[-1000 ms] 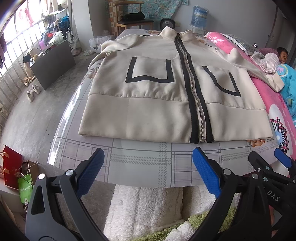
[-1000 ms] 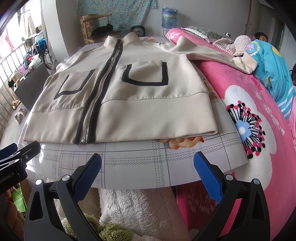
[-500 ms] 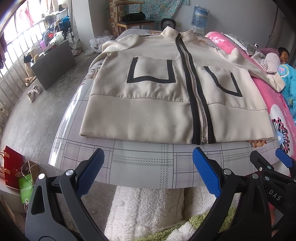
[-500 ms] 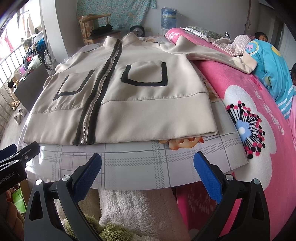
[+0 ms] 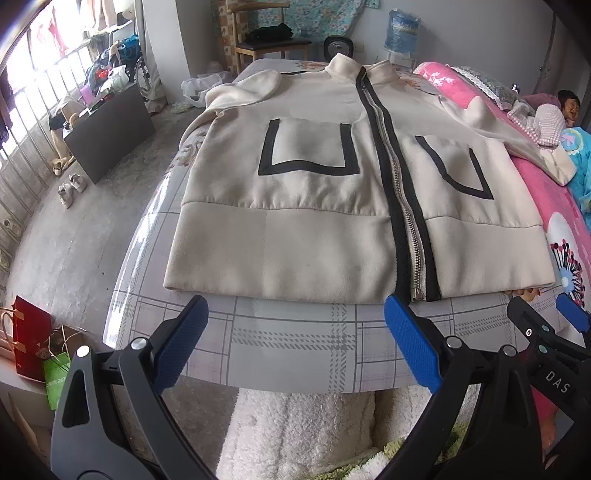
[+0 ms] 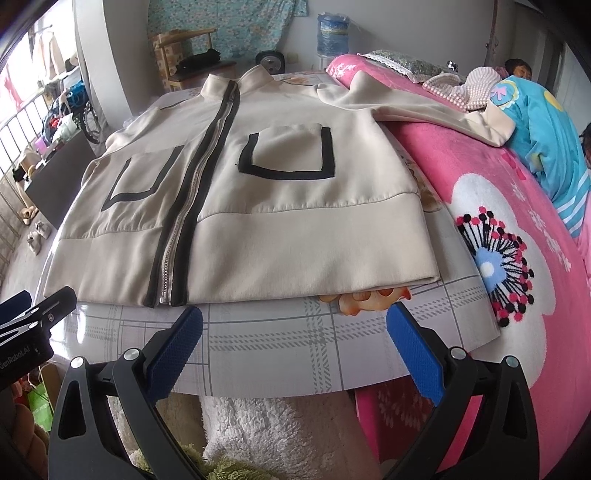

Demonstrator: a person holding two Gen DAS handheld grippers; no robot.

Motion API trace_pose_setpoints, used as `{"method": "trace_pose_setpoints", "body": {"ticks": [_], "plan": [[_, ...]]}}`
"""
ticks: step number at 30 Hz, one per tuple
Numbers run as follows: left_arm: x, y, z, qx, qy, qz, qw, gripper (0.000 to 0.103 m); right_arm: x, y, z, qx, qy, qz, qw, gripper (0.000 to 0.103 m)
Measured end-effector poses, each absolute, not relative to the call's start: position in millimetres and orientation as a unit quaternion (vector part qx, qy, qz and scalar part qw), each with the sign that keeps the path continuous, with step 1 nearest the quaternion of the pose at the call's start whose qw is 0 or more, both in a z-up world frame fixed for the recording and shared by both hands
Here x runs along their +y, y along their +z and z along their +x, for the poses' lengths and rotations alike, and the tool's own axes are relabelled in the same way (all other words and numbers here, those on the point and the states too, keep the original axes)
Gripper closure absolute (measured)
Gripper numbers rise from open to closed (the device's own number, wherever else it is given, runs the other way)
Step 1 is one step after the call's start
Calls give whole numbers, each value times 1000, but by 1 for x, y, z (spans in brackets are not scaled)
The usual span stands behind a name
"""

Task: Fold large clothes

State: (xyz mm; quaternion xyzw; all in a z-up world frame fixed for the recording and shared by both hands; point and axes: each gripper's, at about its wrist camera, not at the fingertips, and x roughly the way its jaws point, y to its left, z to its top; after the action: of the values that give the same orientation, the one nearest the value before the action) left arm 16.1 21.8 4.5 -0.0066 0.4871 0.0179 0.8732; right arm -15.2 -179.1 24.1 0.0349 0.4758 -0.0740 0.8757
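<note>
Left gripper (image 5: 295, 332) hung wide open off the near edge of the bed (image 5: 295, 354), empty, short of the cream jacket (image 5: 314, 236) spread flat, zipped. Left sleeve draped over the far-left corner. Nothing folded. From the right wrist: right gripper (image 6: 295, 332) equally agape, holding nothing; right sleeve (image 6: 436, 110) sprawled across the pink blanket (image 6: 517, 206). All folds left, seemingly.

Pink blanket (image 6: 517, 192), water jug (image 5: 400, 27)

The left gripper (image 5: 295, 306) edged nearer the jacket (image 5: 332, 206), its fingertips reaching the hem; the right gripper (image 6: 295, 314) likewise crept slightly closer.
</note>
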Motion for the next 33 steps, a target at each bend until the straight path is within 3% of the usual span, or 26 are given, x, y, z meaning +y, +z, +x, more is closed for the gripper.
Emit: {"method": "trace_pose_setpoints", "body": {"ticks": [21,33], "plan": [[37,-25,85,515,41,-6,856,10,-178,16,38,499,-83,28,862,6],[59,-58,118,544,22,-9,839,8,-241,4,45,502,-99,56,857,6]]}}
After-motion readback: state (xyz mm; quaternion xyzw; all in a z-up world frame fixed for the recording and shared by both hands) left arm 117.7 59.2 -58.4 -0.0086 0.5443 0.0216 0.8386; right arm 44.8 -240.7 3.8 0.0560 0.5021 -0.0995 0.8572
